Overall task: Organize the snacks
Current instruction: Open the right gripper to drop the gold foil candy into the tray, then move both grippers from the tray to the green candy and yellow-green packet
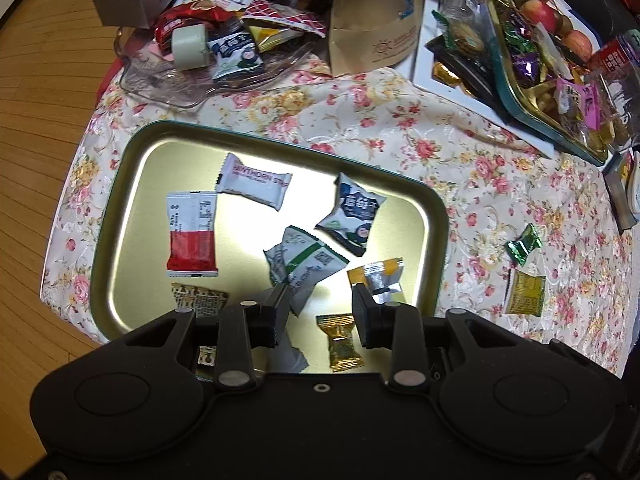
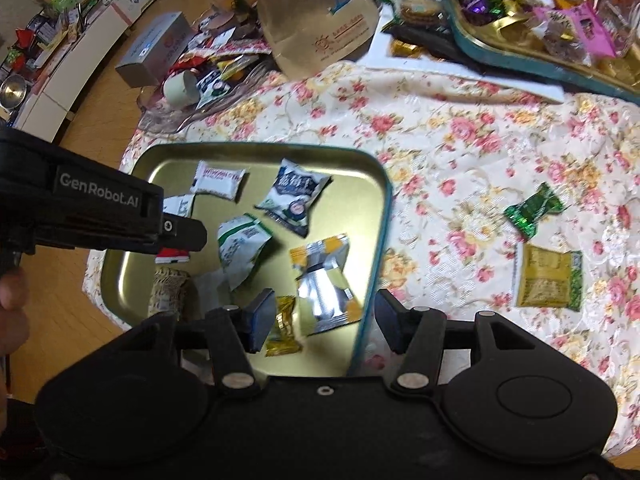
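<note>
Floral-clothed table (image 1: 400, 128): gold tin tray (image 1: 132, 152), two loose snack packets (image 1: 525, 292).

left gripper (image 1: 320, 308): matte black, silver rivets | right gripper (image 2: 320, 320): black, round side discs | marking: white "GenRobot.AI"

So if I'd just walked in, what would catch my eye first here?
Probably the gold tray on the flowered tablecloth, scattered with wrapped snacks such as the red and white packet. Two black grippers hover over it, the left gripper and the right gripper, both open with nothing gripped. To the tray's right, a green candy and a yellow packet lie on the cloth.
</note>
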`<state>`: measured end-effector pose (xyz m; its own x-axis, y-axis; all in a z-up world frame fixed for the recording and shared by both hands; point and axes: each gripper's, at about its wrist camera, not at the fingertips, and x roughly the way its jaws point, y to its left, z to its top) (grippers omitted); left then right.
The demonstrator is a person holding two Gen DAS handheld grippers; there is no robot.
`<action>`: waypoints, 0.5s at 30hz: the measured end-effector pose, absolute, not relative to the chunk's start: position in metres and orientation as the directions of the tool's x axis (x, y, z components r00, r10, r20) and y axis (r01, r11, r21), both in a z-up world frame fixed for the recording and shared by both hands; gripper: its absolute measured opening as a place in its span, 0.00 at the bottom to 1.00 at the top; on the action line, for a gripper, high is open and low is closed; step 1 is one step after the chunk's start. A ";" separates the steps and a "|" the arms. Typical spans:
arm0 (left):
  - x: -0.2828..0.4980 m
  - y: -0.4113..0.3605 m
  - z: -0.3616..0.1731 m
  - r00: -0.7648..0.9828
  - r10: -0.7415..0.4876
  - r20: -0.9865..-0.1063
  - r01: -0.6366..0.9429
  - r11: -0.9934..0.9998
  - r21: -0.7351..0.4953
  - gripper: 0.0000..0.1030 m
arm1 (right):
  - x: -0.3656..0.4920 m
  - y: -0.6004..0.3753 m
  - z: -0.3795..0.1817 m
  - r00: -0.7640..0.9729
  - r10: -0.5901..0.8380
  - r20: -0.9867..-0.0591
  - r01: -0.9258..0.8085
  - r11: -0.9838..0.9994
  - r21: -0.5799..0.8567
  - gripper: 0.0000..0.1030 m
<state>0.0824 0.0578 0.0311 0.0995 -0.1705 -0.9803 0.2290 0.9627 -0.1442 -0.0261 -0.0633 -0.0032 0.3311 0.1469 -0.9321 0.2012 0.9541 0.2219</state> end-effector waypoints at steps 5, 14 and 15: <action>0.078 0.040 0.037 0.101 -0.180 -0.978 0.255 0.955 -0.150 0.42 | -0.031 -0.082 0.000 0.353 0.107 -0.929 0.237 0.951 0.199 0.56; 0.068 0.003 0.043 0.095 -0.188 -0.978 0.314 0.938 -0.150 0.42 | -0.041 -0.123 0.007 0.387 0.027 -0.922 0.310 0.938 0.158 0.55; 0.068 -0.001 0.044 0.094 -0.188 -0.978 0.320 0.936 -0.149 0.42 | -0.042 -0.128 0.008 0.389 0.021 -0.921 0.319 0.935 0.156 0.55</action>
<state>0.0675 -0.0010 0.0436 0.0940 -0.1883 -0.9776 0.3199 0.9356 -0.1494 -0.0425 -0.1285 0.0082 0.3886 0.0206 -0.9212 0.3193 0.9348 0.1556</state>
